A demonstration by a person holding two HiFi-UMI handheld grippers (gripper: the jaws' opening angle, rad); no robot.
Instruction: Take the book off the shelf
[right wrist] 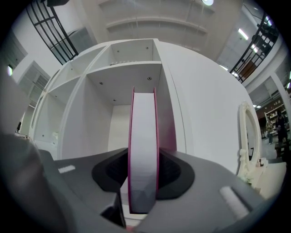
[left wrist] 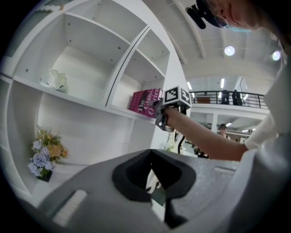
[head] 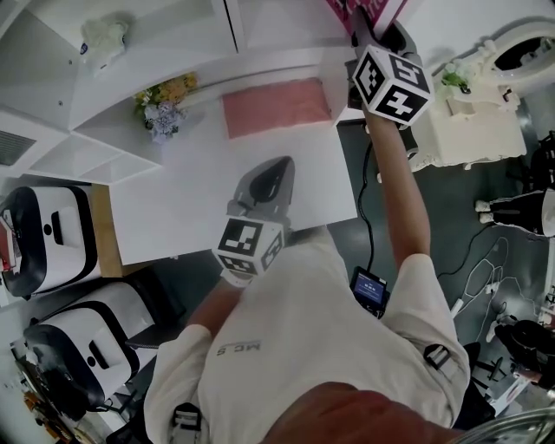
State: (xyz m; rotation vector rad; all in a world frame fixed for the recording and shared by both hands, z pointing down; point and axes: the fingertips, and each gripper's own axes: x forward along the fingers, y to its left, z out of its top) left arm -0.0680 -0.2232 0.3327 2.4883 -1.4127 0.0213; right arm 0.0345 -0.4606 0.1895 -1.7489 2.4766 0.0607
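Note:
A pink-covered book [right wrist: 143, 150] stands upright in the right-hand compartment of the white shelf [right wrist: 113, 68], its pale page edge facing me. My right gripper [right wrist: 143, 175] reaches into that compartment, and the black pads sit against both covers. In the left gripper view the book [left wrist: 145, 101] shows its pink spine, with the right gripper [left wrist: 160, 111] at its outer end. From the head view only a pink corner of the book [head: 360, 10] shows past the right gripper [head: 371, 33]. My left gripper [head: 270, 178] hangs low over the white table [head: 191, 217], jaws together, holding nothing.
A pink mat [head: 276, 106] lies at the table's far edge, with a bunch of flowers [head: 163, 104] to its left. A white ornament [head: 104, 36] sits on a higher shelf. A cream model [head: 468, 113] stands to the right, and white machines [head: 43, 234] to the left.

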